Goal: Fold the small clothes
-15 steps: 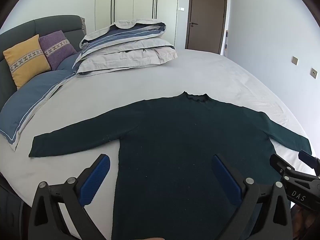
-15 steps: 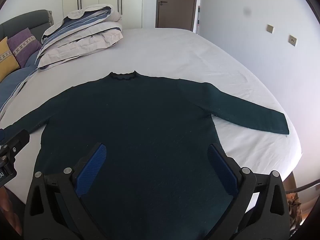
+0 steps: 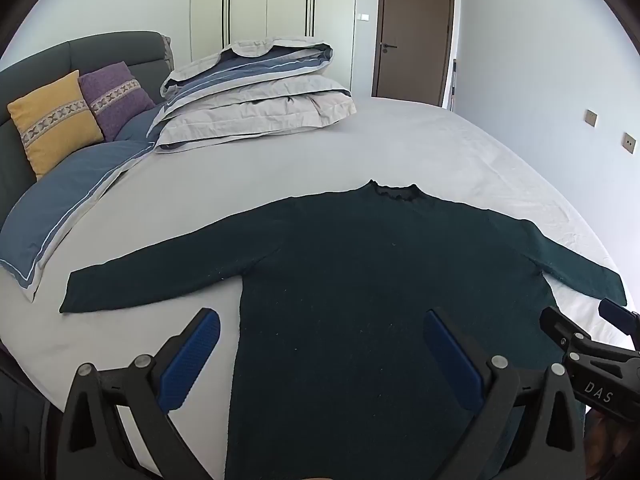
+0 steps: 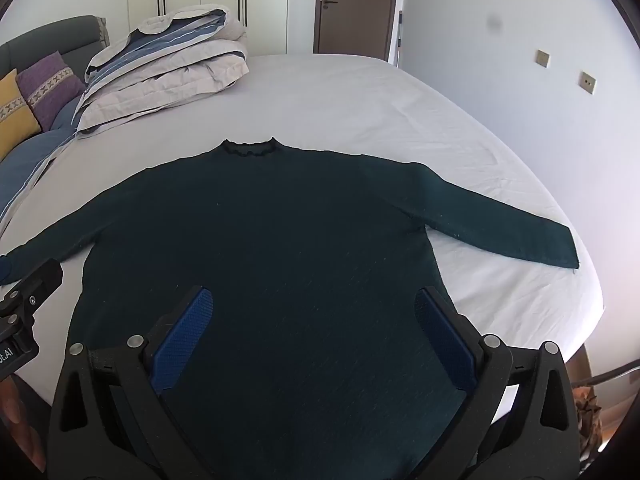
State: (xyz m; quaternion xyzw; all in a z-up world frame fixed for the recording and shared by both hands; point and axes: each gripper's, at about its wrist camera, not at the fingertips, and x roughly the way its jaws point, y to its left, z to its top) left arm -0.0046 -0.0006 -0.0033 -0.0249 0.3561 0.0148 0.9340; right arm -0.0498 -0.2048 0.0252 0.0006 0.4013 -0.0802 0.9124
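Nearest the left wrist camera, the left hand-held gripper (image 3: 320, 354) stands with its jaws spread wide and nothing between them; its blue pads (image 3: 188, 364) hang above the lower hem area of a dark green sweater (image 3: 380, 280), the left pad over bare sheet just beside the sweater's edge and the right pad over the knit. In the right wrist view the right hand-held gripper (image 4: 314, 332) is likewise spread wide and empty, both blue pads (image 4: 180, 340) poised over the sweater's lower body. Whether either gripper touches the fabric cannot be told. Each gripper shows at the edge of the other's view.

The sweater lies flat and face-up on the bed (image 3: 400, 140), hem toward the cameras, collar (image 4: 250, 147) away. Both sleeves are stretched outward and slightly down: the left sleeve (image 3: 160, 276) reaches toward the pillows, the right sleeve (image 4: 500, 220) ends near the bed's right edge.

Beyond the left sleeve lies a blue pillow (image 3: 60, 216). Behind it a yellow cushion (image 3: 52, 124) and a purple cushion (image 3: 114, 96) lean against the grey headboard (image 3: 80, 52). A folded duvet (image 3: 256, 96) is stacked on the far part of the bed. Farthest back stand white wardrobes (image 3: 272, 0) and a brown door (image 3: 416, 36).
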